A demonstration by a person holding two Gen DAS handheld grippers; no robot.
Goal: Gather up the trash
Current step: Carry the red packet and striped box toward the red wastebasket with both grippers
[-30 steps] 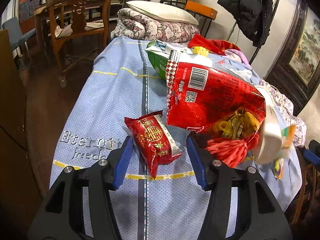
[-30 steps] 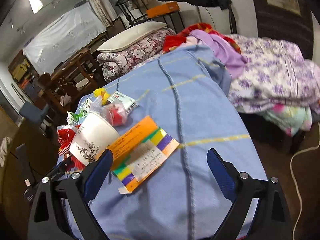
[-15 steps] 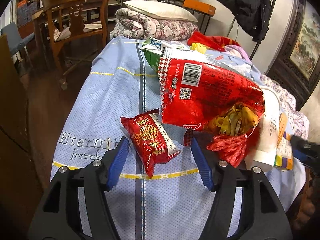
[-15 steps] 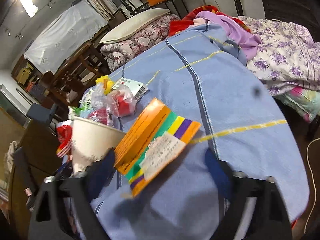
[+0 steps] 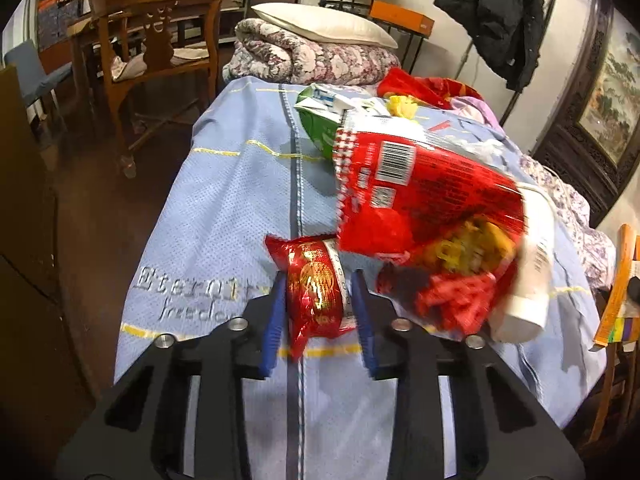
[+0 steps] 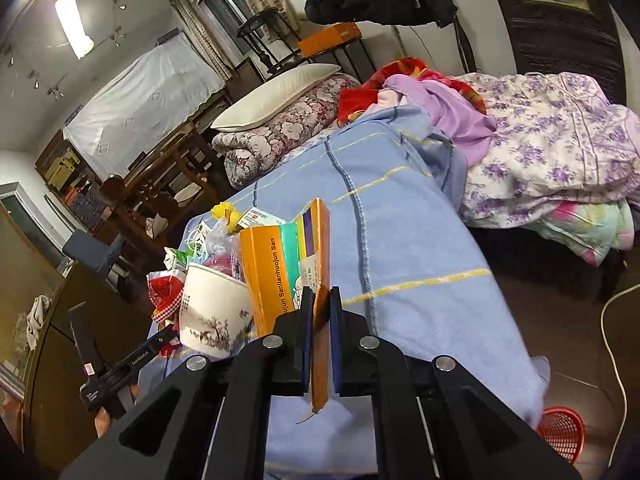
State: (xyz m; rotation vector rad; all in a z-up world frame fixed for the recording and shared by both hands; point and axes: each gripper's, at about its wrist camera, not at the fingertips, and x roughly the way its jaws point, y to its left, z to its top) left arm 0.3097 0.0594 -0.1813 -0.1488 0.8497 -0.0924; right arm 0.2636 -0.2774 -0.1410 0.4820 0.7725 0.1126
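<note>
The small red packet (image 5: 316,292) is shiny, crinkled foil. The blue bedcover (image 6: 400,240) is matt woven cloth. The orange box (image 6: 280,264) is smooth cardboard, and the cup (image 6: 210,312) is paper.

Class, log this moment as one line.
left gripper: shut on small red packet | right gripper: shut on orange box | red basket: on floor

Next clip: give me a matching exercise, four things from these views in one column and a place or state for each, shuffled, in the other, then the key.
Things:
1. small red packet
2. orange box
3. paper cup
4. red basket

Places or states:
A. on the floor past the bed's corner
B. standing open beside the box
C. between the left gripper's fingers
D. clamped on edge in the right gripper

Pairs: 1-C, 2-D, 3-B, 4-A
</note>
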